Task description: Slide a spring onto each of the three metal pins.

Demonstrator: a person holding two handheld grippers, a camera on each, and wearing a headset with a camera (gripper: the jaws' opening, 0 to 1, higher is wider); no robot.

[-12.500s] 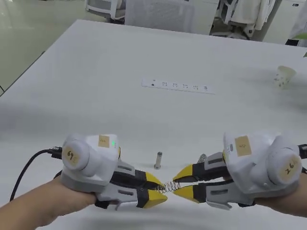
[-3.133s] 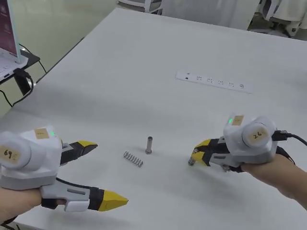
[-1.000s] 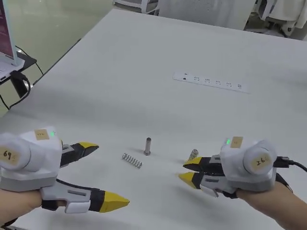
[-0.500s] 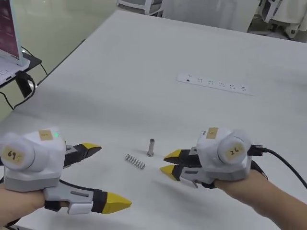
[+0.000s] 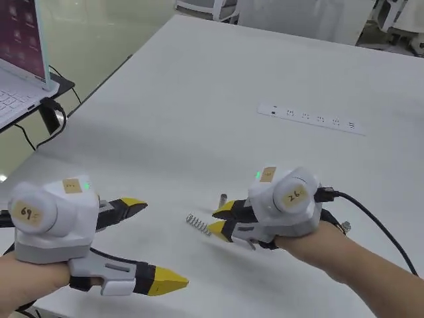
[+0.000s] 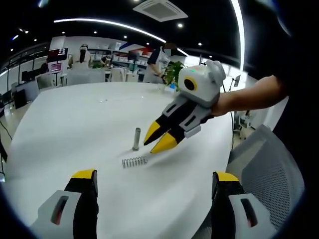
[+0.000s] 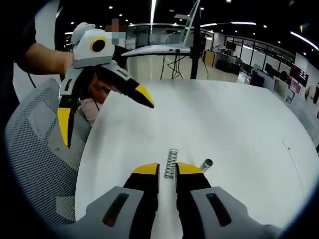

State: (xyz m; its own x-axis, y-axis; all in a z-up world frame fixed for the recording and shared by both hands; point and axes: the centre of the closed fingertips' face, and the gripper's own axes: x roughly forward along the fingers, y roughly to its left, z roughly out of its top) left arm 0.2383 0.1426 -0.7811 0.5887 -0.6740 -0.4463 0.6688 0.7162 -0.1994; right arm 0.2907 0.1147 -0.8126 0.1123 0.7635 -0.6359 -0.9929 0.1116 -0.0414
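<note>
Lying flat on the white table (image 5: 199, 99), the small coiled steel spring (image 7: 171, 163) is found just beside the short upright metal pin (image 7: 205, 164), on the pin's side towards the left gripper (image 5: 156, 244). Its long axis is lined up with the nearer right gripper (image 7: 167, 172), and its near end is seen at the narrow gap of those yellow-tipped fingers (image 7: 147, 170). Nothing is gripped; contact cannot be judged. The left fingers are spread wide and empty, well apart from the pin. The spring looks thin, light and unbent.
</note>
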